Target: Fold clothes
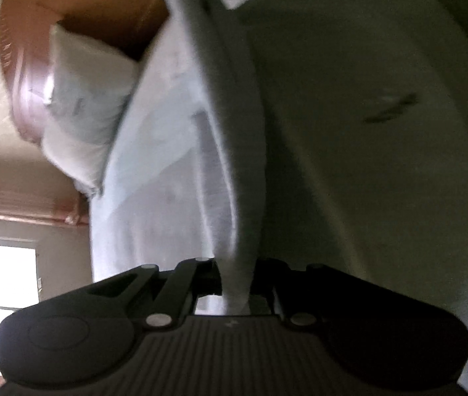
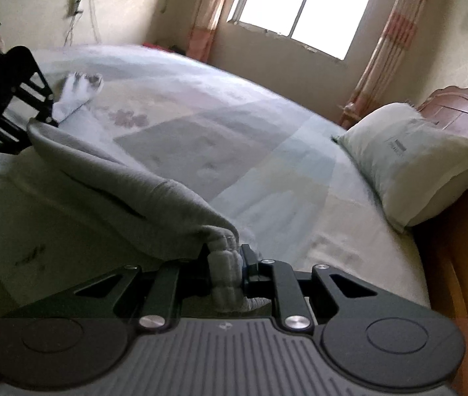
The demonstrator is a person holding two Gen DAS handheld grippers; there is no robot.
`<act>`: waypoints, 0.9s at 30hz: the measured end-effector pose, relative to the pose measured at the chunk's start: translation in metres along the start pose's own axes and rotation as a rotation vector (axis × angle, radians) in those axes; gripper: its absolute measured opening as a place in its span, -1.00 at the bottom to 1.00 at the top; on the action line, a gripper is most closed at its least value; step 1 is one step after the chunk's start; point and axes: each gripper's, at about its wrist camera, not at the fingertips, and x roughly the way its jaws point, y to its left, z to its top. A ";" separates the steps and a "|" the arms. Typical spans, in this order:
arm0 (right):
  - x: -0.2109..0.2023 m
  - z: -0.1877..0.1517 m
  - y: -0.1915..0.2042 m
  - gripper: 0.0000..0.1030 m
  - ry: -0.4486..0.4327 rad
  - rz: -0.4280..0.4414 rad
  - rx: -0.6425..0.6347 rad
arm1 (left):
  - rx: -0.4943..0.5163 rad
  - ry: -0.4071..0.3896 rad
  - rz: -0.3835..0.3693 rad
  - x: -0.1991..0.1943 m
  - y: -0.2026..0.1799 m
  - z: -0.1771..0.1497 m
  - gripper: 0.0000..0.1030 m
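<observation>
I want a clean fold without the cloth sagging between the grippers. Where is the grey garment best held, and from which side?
Probably by its ribbed edge, where both grippers already pinch it. The right gripper clamps a bunched end of the grey garment; the left gripper holds the band near the other end. Coming from the person's side, along the bed, keeps that edge stretched between them.

The grey garment (image 2: 128, 178) hangs stretched over the bed, one bunched corner pinched at each end (its fabric thick, soft-looking), its pale body sagging below.
</observation>
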 end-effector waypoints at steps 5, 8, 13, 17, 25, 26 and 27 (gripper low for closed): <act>0.012 -0.018 0.018 -0.60 0.071 0.006 -0.079 | 0.026 0.031 -0.043 0.012 -0.029 0.007 -0.90; 0.017 -0.031 0.034 -0.59 0.112 -0.019 -0.178 | 0.014 0.039 -0.056 0.017 -0.035 0.012 -0.90; 0.012 -0.039 0.038 -0.58 0.100 -0.067 -0.230 | -0.011 0.039 -0.032 0.010 -0.033 0.018 -0.90; 0.011 -0.049 0.037 -0.44 0.140 -0.059 -0.187 | 0.010 0.039 -0.033 0.010 -0.042 0.021 -0.90; -0.026 -0.065 0.035 -0.13 0.227 -0.137 0.035 | -0.053 0.035 -0.050 0.009 -0.053 0.019 -0.90; -0.034 -0.066 0.032 -0.13 0.224 -0.135 0.112 | -0.061 0.034 -0.051 0.008 -0.053 0.019 -0.90; -0.041 -0.067 0.027 -0.13 0.208 -0.112 0.224 | -0.062 0.033 -0.050 0.008 -0.052 0.019 -0.90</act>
